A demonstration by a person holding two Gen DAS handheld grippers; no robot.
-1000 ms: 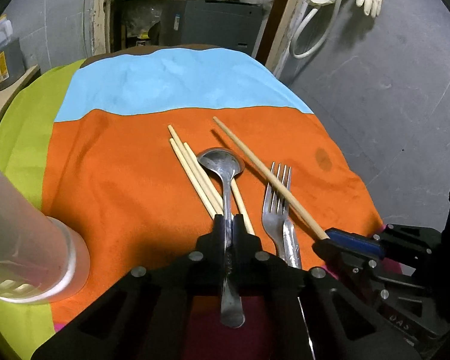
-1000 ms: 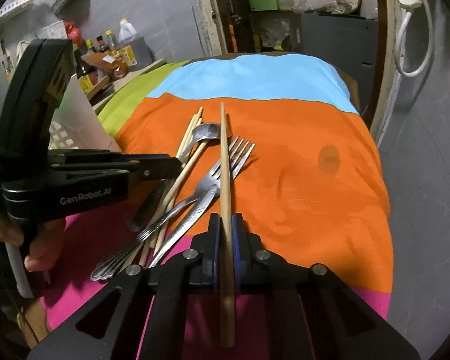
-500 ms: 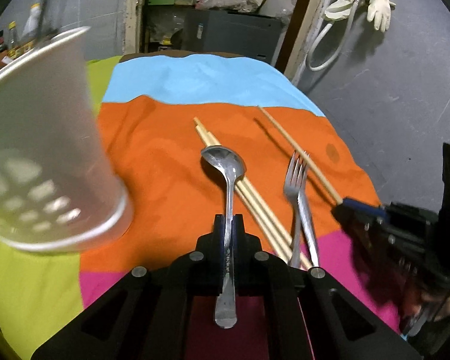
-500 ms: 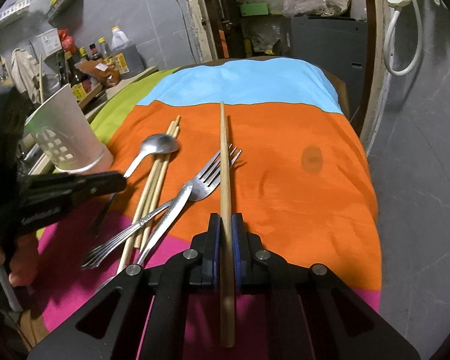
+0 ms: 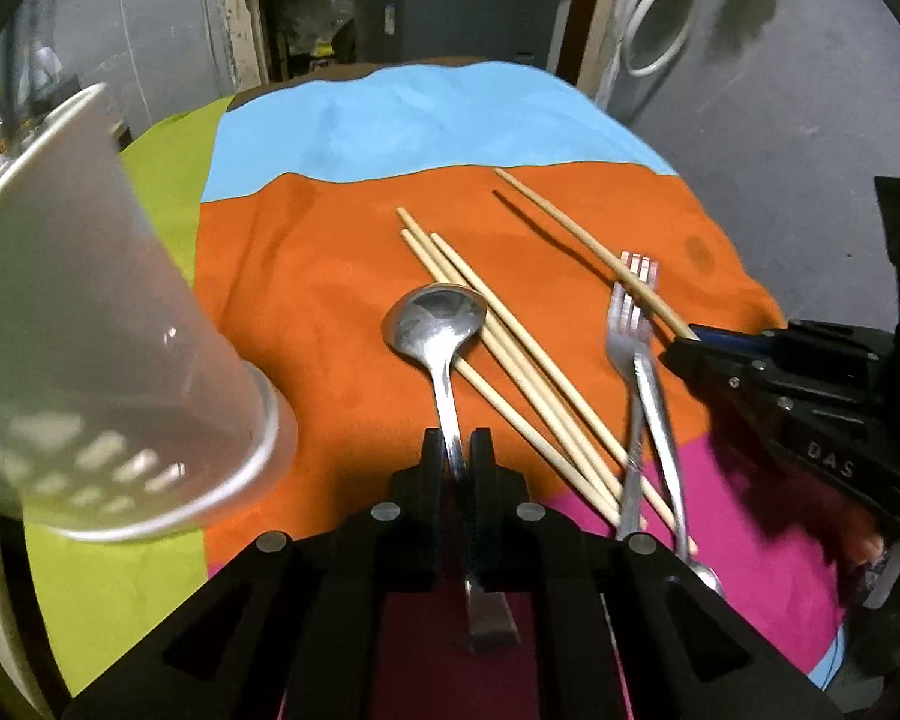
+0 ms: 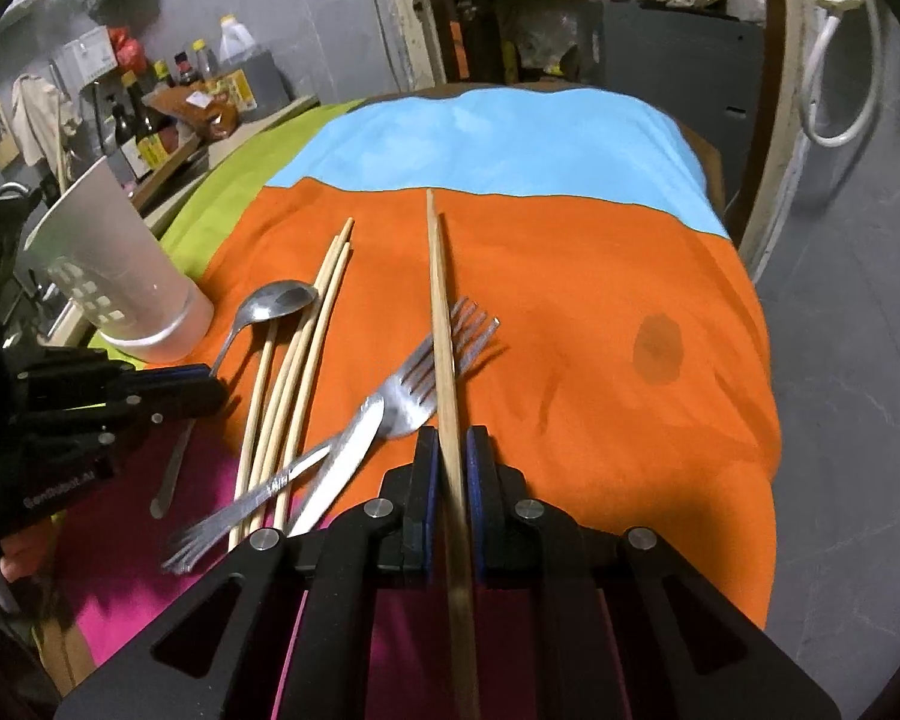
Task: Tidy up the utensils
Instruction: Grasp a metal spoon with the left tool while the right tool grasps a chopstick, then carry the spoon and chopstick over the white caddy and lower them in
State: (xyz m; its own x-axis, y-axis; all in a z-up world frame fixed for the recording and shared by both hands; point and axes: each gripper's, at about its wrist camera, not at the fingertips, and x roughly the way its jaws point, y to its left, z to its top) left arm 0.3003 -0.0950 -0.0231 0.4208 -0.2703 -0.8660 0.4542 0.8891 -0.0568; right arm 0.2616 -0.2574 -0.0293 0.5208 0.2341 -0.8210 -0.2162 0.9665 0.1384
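3 chopsticks (image 5: 510,354) and forks (image 5: 636,360) between claws.

Each view comes from a fisheye camera mounted behind its gripper's two fingers, looking forward and down along them at close range over the tablecloth (image 5: 330,276). The left wrist view carries the left gripper (image 5: 456,450) at lower centre, with the utensil holder (image 5: 90,324) large and near at the left edge and the right gripper (image 5: 690,339) entering at the right edge. The right wrist view carries the right gripper (image 6: 447,450) at lower centre and the left gripper (image 6: 210,381) at the left edge. Both views share the tablecloth (image 6: 600,300), the utensil holder (image 6: 120,276), the three chopsticks (image 5: 510,360) (image 6: 294,360) and the forks (image 5: 636,348) (image 6: 414,384).
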